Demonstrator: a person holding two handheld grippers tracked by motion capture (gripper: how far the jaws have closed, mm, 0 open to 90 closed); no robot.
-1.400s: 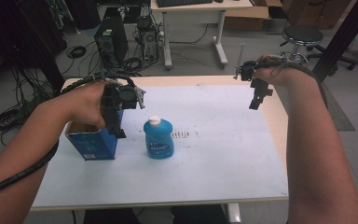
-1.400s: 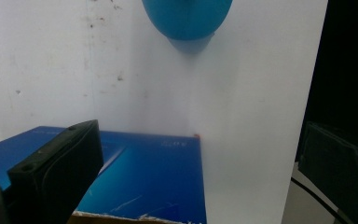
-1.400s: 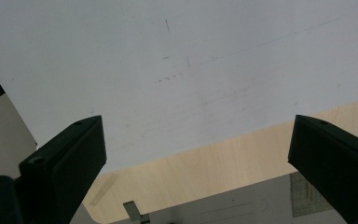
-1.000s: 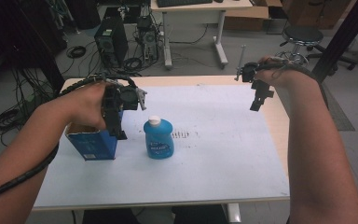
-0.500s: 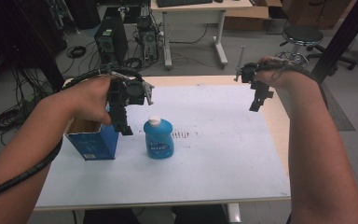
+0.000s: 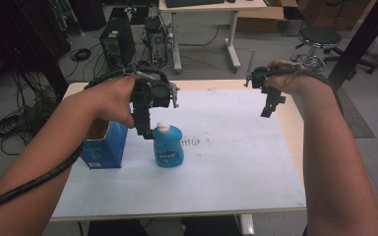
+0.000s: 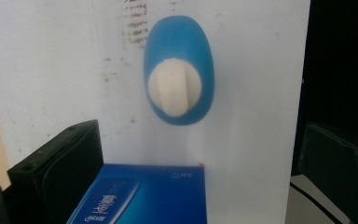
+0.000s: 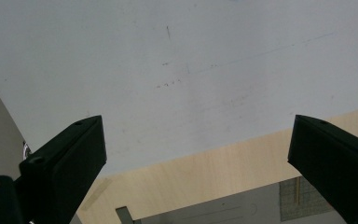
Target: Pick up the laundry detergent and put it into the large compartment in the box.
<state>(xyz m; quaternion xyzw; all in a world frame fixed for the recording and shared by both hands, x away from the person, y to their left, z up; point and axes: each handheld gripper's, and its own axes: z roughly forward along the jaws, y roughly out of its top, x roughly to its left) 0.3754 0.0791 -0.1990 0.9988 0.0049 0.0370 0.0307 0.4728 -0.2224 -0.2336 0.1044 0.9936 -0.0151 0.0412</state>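
The blue bottle (image 6: 168, 145) with a white cap (image 7: 174, 88) stands upright on the table (image 6: 236, 162), at three o'clock of the open blue box (image 6: 102, 145); the left gripper (image 6: 143, 129) hovers above them, jaws spread; the right gripper (image 6: 267, 109), held at one o'clock, is also agape.

High view: above the near side, facing forward and down over the table (image 6: 226, 187)
Left gripper view: close, straight down on the blue bottle (image 7: 179, 70)
Right gripper view: down on the table's far right
Shared: white tabletop
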